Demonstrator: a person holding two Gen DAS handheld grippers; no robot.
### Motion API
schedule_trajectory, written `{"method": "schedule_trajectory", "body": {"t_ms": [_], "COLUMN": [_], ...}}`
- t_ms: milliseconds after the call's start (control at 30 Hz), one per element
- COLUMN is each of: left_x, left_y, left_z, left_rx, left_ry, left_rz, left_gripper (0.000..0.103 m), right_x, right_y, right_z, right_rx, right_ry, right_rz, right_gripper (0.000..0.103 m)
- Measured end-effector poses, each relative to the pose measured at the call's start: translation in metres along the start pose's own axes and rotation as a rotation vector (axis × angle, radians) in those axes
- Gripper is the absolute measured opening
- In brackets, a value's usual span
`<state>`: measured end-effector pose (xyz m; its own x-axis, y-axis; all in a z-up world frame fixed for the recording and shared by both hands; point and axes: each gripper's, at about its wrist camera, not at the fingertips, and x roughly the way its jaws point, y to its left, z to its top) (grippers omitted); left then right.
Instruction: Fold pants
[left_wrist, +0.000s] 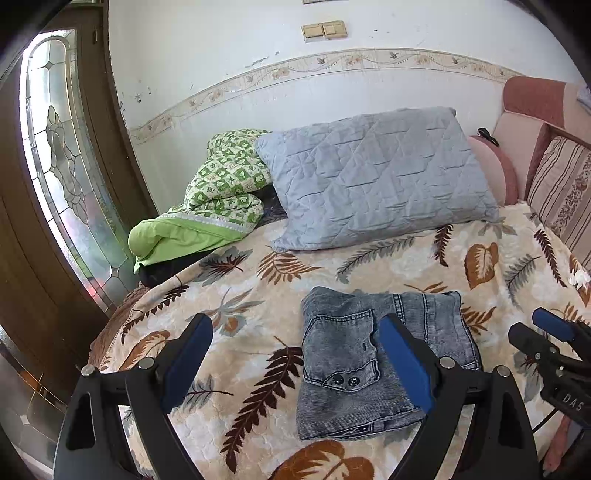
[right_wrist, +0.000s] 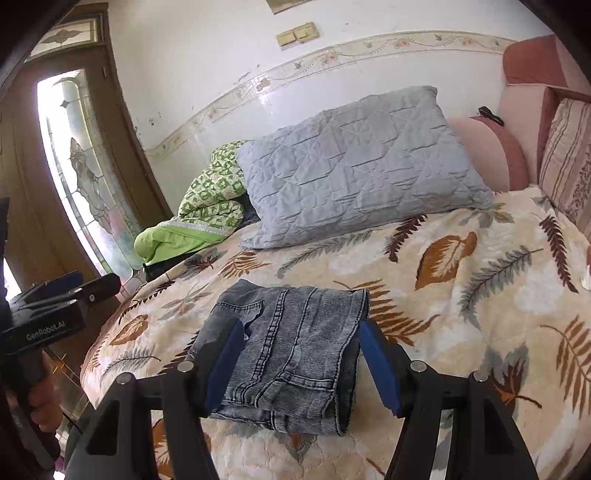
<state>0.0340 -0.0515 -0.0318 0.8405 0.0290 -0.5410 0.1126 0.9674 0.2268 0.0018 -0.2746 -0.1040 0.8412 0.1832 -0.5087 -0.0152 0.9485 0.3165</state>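
Bed, leaf-print cover: pants lie mid-bed as a compact folded denim stack, near the front edge, well short of the pillow; long axis looks to run from the near edge toward the pillow, button flap nearest the camera, though the fisheye makes that uncertain. Left gripper is spread wide and empty, right gripper parted with nothing pinched. Risk, as judged: a blue pad catching the loose top flap could drag the stack open on the soft cover.

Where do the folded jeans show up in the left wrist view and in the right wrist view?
Left wrist: folded jeans lie low, right of centre, on the leaf-print blanket.
Right wrist: folded jeans lie low, at centre, framed by the jaws.
Shared landmark: grey quilted pillow behind them.
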Motion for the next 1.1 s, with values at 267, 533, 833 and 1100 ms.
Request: {"method": "schedule_trajectory", "body": {"t_ms": [267, 533, 833, 1100], "left_x": [-0.023, -0.05, -0.075, -0.097], "left_y": [0.001, 0.013, 0.027, 0.043], "left_z": [0.001, 0.003, 0.006, 0.004], "left_rx": [-0.005, -0.041, -0.061, -0.064], "left_ry": [-0.027, -0.067, -0.117, -0.143], "left_rz": [0.004, 0.016, 0.017, 0.042], "left_gripper": [0.092, 0.103, 0.103, 0.103], "right_x": [-0.023, -0.053, -0.078, -0.093], "right_y": [0.016, 0.04, 0.06, 0.08], "right_z": [0.0, -0.006, -0.017, -0.014], "right_rx": [-0.045, -0.081, -0.103, -0.131], "right_ry": [-0.07, -0.127, -0.132, -0.139], "right_rz": [0.009, 0.01, 0.002, 0.0], "right_gripper": [0.069, 0.069, 0.069, 0.069]}}
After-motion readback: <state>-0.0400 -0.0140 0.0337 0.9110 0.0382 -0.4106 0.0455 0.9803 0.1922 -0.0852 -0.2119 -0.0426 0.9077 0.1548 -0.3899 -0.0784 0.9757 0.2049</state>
